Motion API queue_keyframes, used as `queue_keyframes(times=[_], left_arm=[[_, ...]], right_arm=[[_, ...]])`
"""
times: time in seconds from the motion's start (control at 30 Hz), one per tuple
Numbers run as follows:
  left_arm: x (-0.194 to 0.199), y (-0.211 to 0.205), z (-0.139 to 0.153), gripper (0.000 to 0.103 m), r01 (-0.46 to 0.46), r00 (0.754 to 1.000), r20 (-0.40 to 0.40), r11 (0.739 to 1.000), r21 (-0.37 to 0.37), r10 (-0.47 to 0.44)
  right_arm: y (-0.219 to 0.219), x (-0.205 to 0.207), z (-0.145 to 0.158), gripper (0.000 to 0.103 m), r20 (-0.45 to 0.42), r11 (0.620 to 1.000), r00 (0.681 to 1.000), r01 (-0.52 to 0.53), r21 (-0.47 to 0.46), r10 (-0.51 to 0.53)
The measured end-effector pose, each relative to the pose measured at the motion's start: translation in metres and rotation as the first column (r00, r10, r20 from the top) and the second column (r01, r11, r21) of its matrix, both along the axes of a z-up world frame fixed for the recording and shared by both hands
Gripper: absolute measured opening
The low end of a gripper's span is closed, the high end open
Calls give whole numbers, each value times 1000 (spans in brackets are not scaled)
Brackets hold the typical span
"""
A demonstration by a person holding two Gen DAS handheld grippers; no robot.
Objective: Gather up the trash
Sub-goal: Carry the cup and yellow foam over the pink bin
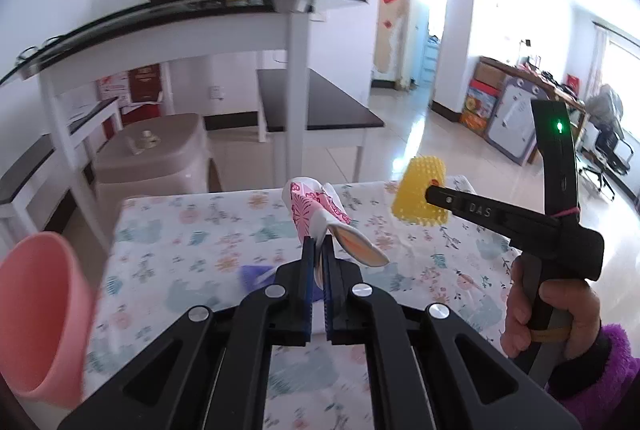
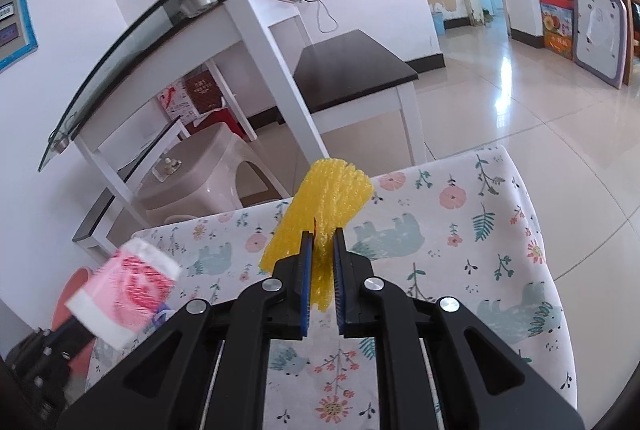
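The table [image 1: 168,230] is wearing a white cloth with flowers, leaves and pale blue animals printed on it. Both grippers are hanging above it.

The pink bin [image 1: 38,314] is sitting at the table's left edge. It is smooth plastic and round, and its open mouth is tipping toward the camera. What is inside it cannot be seen.

The left gripper [image 1: 318,250] is squeezing almost shut on the wrapper [image 1: 308,205]. Its black arms are coming together, and its blue ribbed pads [image 1: 307,270] are pinching the wrapper's lower end. The wrapper is sticking up above the table, not touching the cloth. It is thin, crinkly paper, white with pink and red patterns, and one flap is curling out to the right with a peach-coloured inside. In the right wrist view it is looking blurry at the left, close to the bin.

The right gripper [image 2: 320,242] is squeezing nearly shut on the yellow net [image 2: 320,213]. Its pads are pressing the net from both sides near its lower half. The net is soft, bumpy foam with a woven, holey look, and it is standing up from the pads in a long flat strip. It is hanging over the far part of the table.

A hand [image 1: 548,314] in a fuzzy purple sleeve [image 1: 600,366] is gripping the right gripper's handle.

A small purple scrap [image 1: 254,276] is lying on the cloth just below the left gripper.
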State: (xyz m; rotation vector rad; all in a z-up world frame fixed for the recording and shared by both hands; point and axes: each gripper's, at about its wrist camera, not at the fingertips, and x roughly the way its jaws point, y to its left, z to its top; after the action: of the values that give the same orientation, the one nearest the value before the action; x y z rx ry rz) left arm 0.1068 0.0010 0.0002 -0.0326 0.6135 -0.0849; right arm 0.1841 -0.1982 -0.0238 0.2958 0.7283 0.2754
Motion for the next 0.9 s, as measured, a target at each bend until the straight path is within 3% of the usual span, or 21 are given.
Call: queue_keyframes(times=[0.4, 0.5, 0.9], left_arm=[[-69, 57, 21, 3, -125, 991, 49, 992, 5, 125], [-85, 74, 27, 3, -161, 985, 66, 987, -6, 161], [-134, 133, 34, 3, -299, 946, 110, 953, -56, 304]], right_arm=[[42, -31, 21, 10, 132, 985, 982, -121, -125, 137], [61, -51, 33, 10, 162, 972, 968, -164, -167, 191], [152, -97, 59, 10, 174, 912, 902, -362, -192, 394]])
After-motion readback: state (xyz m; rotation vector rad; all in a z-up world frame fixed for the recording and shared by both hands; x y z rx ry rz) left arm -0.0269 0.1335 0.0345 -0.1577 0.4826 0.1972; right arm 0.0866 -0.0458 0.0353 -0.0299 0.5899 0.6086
